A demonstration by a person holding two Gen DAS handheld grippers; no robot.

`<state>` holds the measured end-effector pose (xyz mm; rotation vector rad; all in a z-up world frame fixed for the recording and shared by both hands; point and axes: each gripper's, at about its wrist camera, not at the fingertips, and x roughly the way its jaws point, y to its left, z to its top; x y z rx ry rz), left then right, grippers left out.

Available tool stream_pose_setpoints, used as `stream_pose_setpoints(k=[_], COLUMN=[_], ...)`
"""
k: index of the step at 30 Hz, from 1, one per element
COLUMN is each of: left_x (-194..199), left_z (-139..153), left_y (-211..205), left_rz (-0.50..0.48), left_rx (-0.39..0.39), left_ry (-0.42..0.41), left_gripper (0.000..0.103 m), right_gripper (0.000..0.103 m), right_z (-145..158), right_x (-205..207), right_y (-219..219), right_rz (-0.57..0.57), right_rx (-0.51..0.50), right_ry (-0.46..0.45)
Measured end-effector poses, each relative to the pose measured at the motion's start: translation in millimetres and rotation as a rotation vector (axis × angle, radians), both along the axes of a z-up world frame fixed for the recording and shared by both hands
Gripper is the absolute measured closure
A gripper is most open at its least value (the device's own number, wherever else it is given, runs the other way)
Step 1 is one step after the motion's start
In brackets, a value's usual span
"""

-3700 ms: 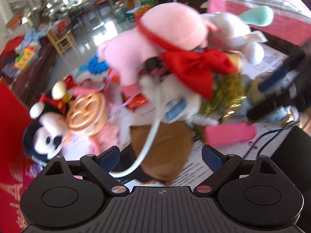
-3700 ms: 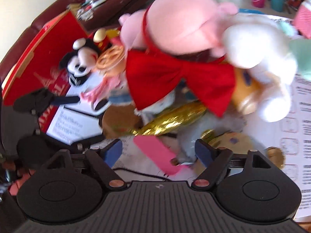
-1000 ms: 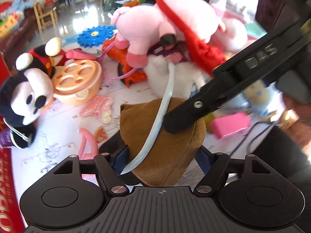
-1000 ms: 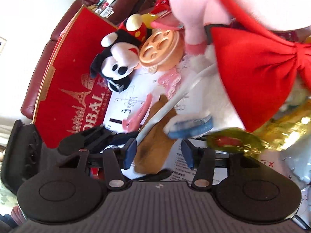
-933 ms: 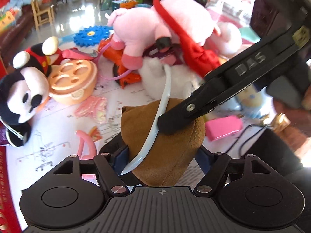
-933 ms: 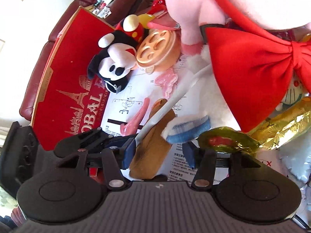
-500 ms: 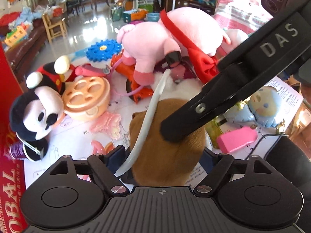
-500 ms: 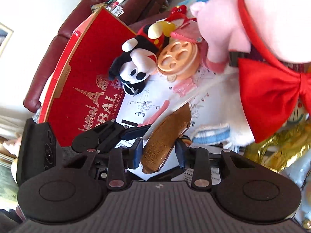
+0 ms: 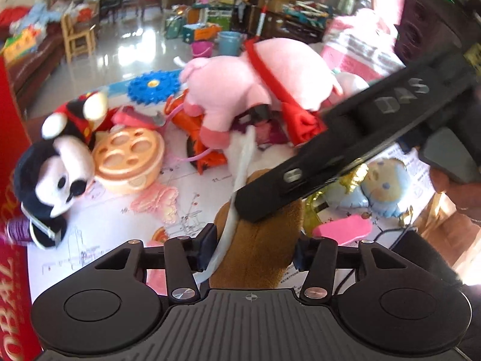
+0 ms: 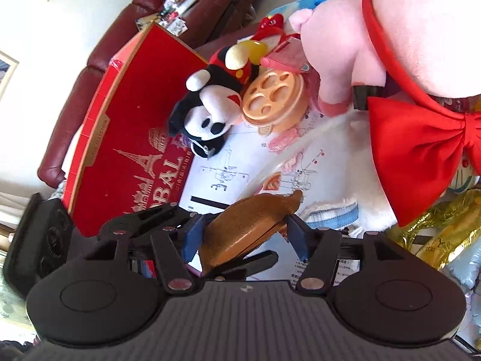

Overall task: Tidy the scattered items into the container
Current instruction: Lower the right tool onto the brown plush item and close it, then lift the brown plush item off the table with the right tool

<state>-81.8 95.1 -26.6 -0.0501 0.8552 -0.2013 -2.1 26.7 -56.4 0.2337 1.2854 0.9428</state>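
A brown plush toy (image 9: 258, 255) sits between the fingers of my left gripper (image 9: 254, 248), which is shut on it, with a white strap (image 9: 237, 186) running beside it. My right gripper (image 10: 245, 236) also holds the brown plush (image 10: 240, 228) between its blue pads; its black finger (image 9: 330, 156) crosses the left wrist view and presses on the plush top. A large red box (image 10: 120, 138) with gold print lies to the left. A pink pig plush with a red bow (image 9: 261, 81) lies behind.
A black-and-white mouse plush (image 9: 57, 168), an orange round toy (image 9: 129, 159), a blue gear (image 9: 150, 85), a pink block (image 9: 342, 228), a blue baby doll (image 9: 378, 189) and gold foil (image 10: 445, 234) lie on printed paper sheets (image 10: 216, 177). A dark sofa (image 10: 99, 54) stands behind the box.
The right gripper came in from the right and closed on the brown plush that the left gripper holds. Both views have pulled back and up a little from the pile.
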Motion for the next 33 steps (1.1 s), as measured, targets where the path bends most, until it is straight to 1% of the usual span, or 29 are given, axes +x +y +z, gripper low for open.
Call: stream_pose_setpoints(k=[2, 3, 4, 5, 6, 8, 10, 11, 12, 15, 20, 23, 27, 30, 33], left_x=[0, -1, -2, -2, -2, -1, -3, -6, -9, -18, -29, -32, -26, -13, 4], left_z=[3, 4, 5, 4, 3, -1, -1, 0, 2, 9, 18, 19, 19, 14, 5], left_y=[-8, -11, -13, -15, -15, -12, -11, -12, -14, -18, -22, -32, -52, -75, -94], left_rz=[-0.023, -0.031, -0.027, -0.019, -0.002, 0.019, 0.023, 0.023, 0.023, 0.02, 0.006, -0.033, -0.096, -0.14, -0.161], left_rx=[0.004, 0.008, 0.026, 0.045, 0.069, 0.097, 0.107, 0.125, 0.146, 0.201, 0.236, 0.248, 0.272, 0.319, 0.372], left_ry=[-0.011, -0.021, -0.032, -0.039, -0.044, -0.042, -0.037, -0.045, -0.059, -0.101, -0.141, -0.155, -0.172, -0.18, -0.167], left_gripper=[0.052, 0.052, 0.047, 0.034, 0.027, 0.022, 0.022, 0.02, 0.014, 0.013, 0.011, 0.011, 0.011, 0.011, 0.012], right_gripper=[0.035, 0.038, 0.051, 0.058, 0.062, 0.063, 0.064, 0.065, 0.065, 0.066, 0.068, 0.069, 0.073, 0.075, 0.075], right_z=[0, 0, 0, 1, 2, 3, 3, 4, 5, 11, 23, 27, 24, 23, 23], right_x=[-2, -2, -3, -3, -3, -3, -2, -1, 0, 3, 3, 5, 13, 17, 22], right_y=[0, -1, -4, -9, -13, -20, -24, -26, -27, -27, -35, -46, -64, -69, -73], right_rz=[0.003, 0.001, -0.008, -0.012, -0.018, -0.032, -0.045, -0.055, -0.066, -0.084, -0.103, -0.139, -0.228, -0.267, -0.292], right_rx=[-0.025, -0.031, -0.033, -0.021, -0.01, 0.003, 0.017, 0.022, 0.027, 0.028, 0.042, 0.03, 0.052, 0.063, 0.072], right_ry=[-0.005, -0.005, -0.017, -0.033, -0.037, -0.041, -0.023, -0.015, -0.01, -0.033, -0.06, -0.078, -0.032, -0.023, -0.018])
